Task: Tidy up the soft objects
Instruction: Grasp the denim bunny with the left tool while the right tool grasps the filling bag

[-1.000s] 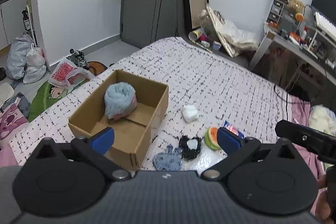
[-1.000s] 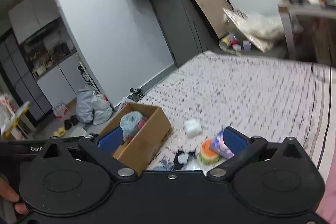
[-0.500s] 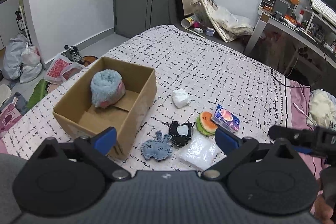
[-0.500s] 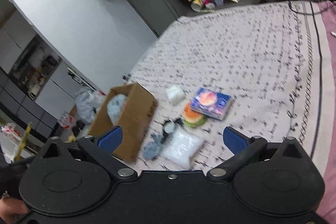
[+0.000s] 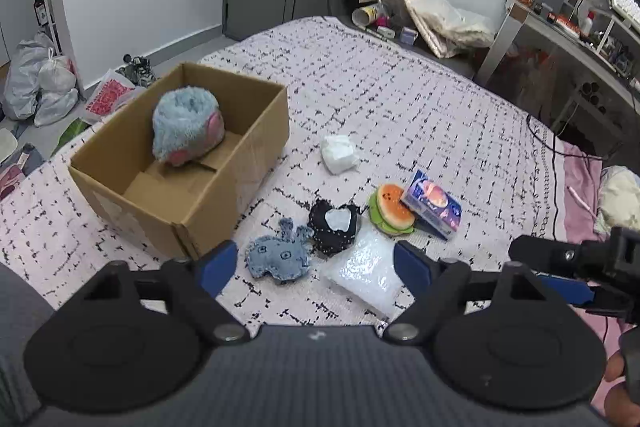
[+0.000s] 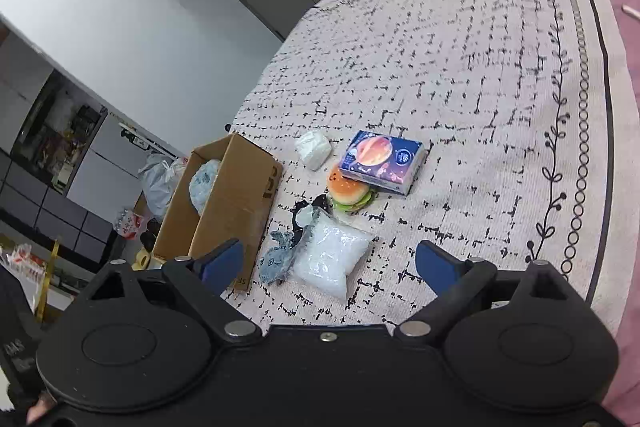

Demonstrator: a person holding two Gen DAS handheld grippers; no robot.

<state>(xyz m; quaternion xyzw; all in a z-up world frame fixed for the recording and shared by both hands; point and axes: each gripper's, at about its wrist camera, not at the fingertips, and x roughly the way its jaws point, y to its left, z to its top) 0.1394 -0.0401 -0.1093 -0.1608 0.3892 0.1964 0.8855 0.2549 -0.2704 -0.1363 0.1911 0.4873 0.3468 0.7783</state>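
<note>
One cardboard box [image 5: 188,183] w/ one fluffy blue plush [image 5: 186,131] inside. Six items loose on bedspread [image 5: 400,99]: white wad [image 5: 339,153], burger plush [image 5: 390,203], tissue pack [image 5: 432,203], black heart pouch [image 5: 334,225], blue whale plush [image 5: 276,259], clear bead bag [image 5: 366,271]. Only left cam shows desk [image 5: 560,39]. My left gripper [image 5: 316,265] & right gripper [image 6: 328,265] both spread wide, holding nothing, hovering just short of whale & bag.
</note>
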